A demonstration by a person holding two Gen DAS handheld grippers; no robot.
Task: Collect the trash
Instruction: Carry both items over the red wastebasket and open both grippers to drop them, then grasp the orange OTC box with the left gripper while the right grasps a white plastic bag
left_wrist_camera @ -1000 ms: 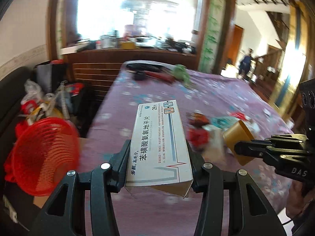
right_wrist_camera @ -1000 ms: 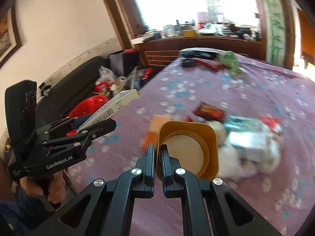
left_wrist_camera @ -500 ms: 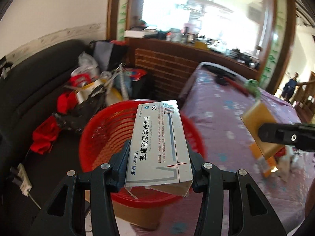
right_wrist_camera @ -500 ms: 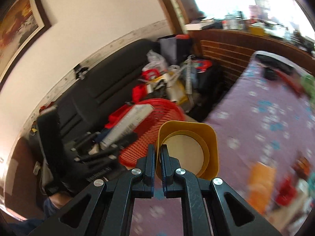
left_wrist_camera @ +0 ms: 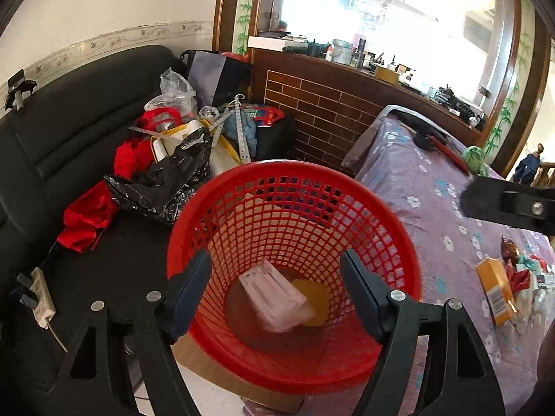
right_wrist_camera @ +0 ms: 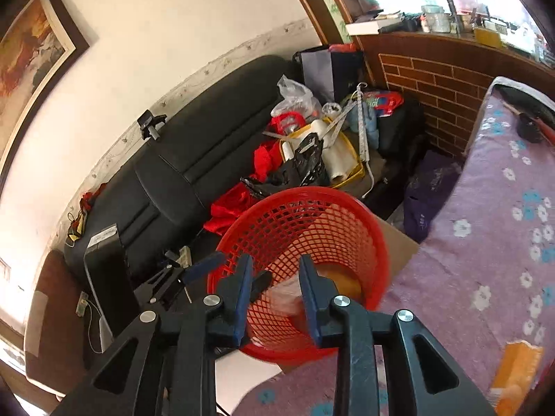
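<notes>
A red mesh basket [left_wrist_camera: 295,215] [right_wrist_camera: 312,228] stands beside the purple-clothed table. Inside it lie the white medicine box [left_wrist_camera: 274,294] and the yellow paper cup [left_wrist_camera: 314,293], both loose at the bottom. In the right wrist view the cup [right_wrist_camera: 341,277] shows blurred inside the basket. My left gripper [left_wrist_camera: 275,294] hangs over the basket, its jaws opening with nothing gripped between them. My right gripper [right_wrist_camera: 272,291] is over the basket's near rim, jaws opening and empty. The right gripper's finger [left_wrist_camera: 510,204] shows at the right edge of the left wrist view.
More trash lies on the table at the right: an orange carton [left_wrist_camera: 494,289] [right_wrist_camera: 513,371] and crumpled wrappers [left_wrist_camera: 520,270]. A black sofa [left_wrist_camera: 69,121] piled with bags and red cloth [left_wrist_camera: 86,215] stands behind the basket. A cardboard box [left_wrist_camera: 222,371] sits under the basket.
Both grippers swung from the table to above the basket. The left let go of the white box and the right let go of the yellow cup; both dropped into the basket.
</notes>
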